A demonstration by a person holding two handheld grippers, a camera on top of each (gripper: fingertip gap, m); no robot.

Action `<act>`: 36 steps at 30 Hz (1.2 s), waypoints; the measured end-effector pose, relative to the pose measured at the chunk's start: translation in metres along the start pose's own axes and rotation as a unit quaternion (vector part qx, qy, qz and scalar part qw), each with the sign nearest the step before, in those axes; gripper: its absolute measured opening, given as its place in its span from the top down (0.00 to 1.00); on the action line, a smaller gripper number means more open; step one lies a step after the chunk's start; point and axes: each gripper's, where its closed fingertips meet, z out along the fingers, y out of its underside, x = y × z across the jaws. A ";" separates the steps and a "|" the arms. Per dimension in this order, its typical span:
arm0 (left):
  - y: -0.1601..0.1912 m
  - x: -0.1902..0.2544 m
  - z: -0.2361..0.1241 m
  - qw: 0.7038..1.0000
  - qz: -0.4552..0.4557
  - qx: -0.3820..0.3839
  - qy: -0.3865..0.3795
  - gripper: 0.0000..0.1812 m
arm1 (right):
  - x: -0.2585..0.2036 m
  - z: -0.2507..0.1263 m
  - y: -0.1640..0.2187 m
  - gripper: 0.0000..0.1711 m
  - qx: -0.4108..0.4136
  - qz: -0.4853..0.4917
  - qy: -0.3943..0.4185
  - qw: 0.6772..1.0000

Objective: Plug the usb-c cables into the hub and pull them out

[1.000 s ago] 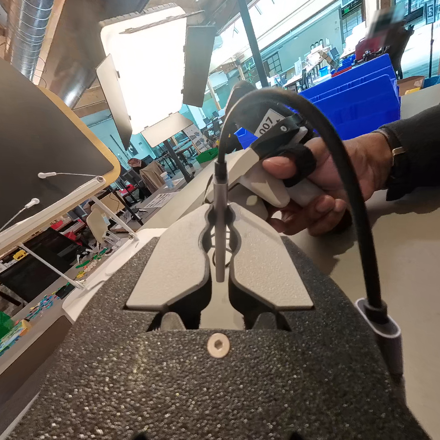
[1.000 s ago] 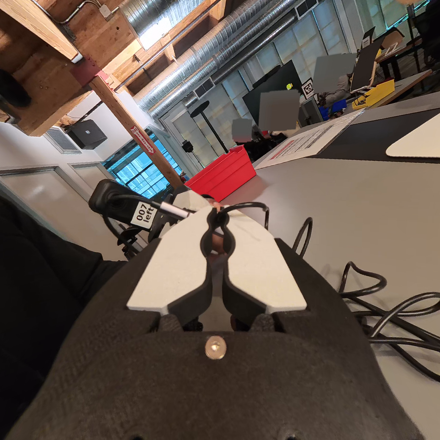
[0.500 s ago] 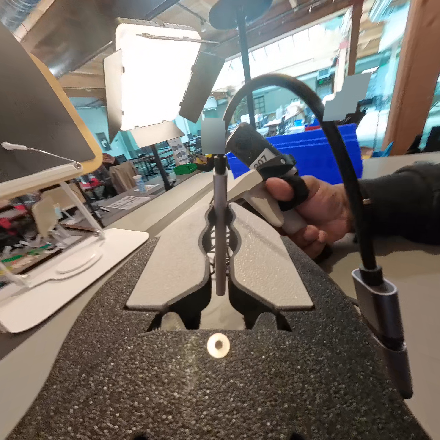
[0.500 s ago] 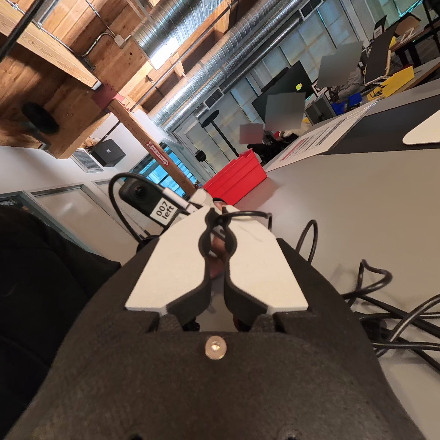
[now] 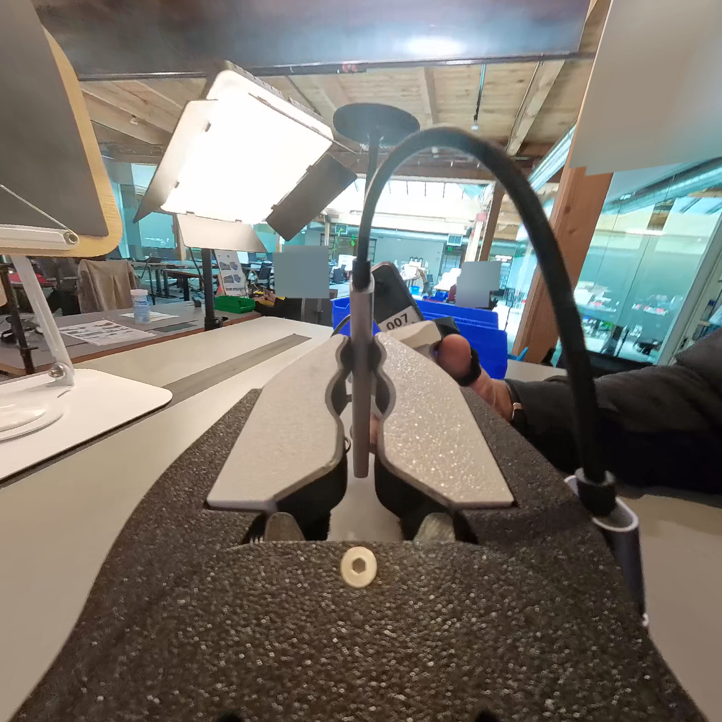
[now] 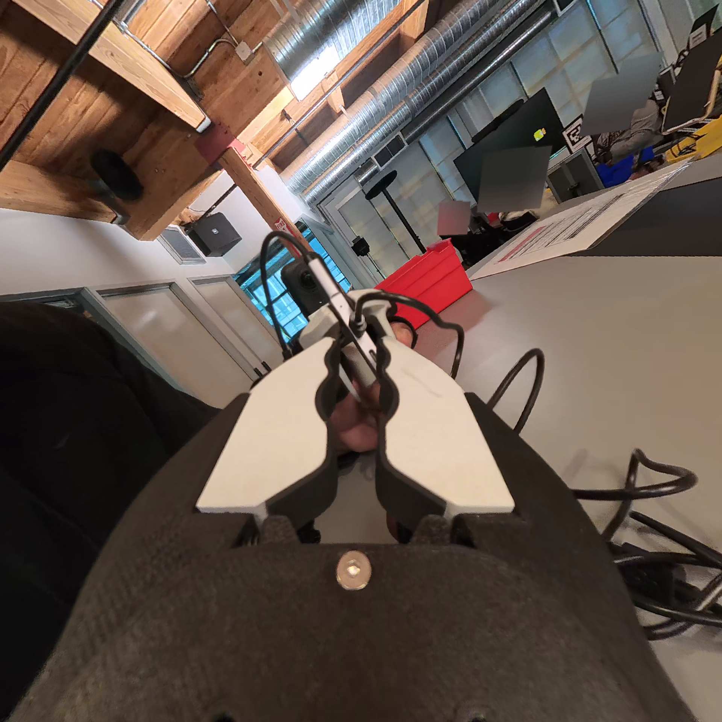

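My left gripper (image 5: 360,344) is shut on the thin grey hub (image 5: 359,410), held upright and seen edge-on. The hub's own thick black cable (image 5: 547,242) arcs up and over to a grey plug (image 5: 621,547) at the right. In the right wrist view the hub (image 6: 332,293) is a silver bar just past my right gripper (image 6: 356,344). That gripper's jaws stand a little apart around the hub's near end. A thin black usb-c cable (image 6: 455,336) meets the hub's side at its plug (image 6: 356,319). The other hand (image 5: 469,375) shows behind the hub.
A grey table (image 6: 586,351) carries a tangle of black cables (image 6: 664,547) at the right. A red bin (image 6: 426,273) and a paper sheet (image 6: 566,230) lie farther back. A white stand base (image 5: 78,406), a light panel (image 5: 242,156) and blue bins (image 5: 469,336) stand beyond. Less than 4 cm separates the two grippers' tips.
Both grippers have tilted upward and come closer together. The right gripper's jaws have parted a little, and the thin cable's plug now sits against the hub past its tips.
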 end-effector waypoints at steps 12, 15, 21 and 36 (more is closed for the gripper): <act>0.004 0.009 0.002 0.996 -0.071 -0.005 0.061 0.95 | -0.006 0.006 0.002 0.91 -0.003 -0.087 0.023 0.996; 0.005 0.010 0.002 0.995 -0.076 -0.009 0.066 0.95 | -0.009 0.006 0.002 0.94 -0.002 -0.098 0.018 0.995; 0.007 0.010 0.003 0.994 -0.085 -0.015 0.066 0.95 | -0.007 0.006 0.003 0.96 0.000 -0.101 0.021 0.995; 0.001 -0.003 0.005 0.986 -0.159 0.036 0.041 0.94 | 0.003 0.019 0.016 0.96 -0.027 -0.077 0.042 0.996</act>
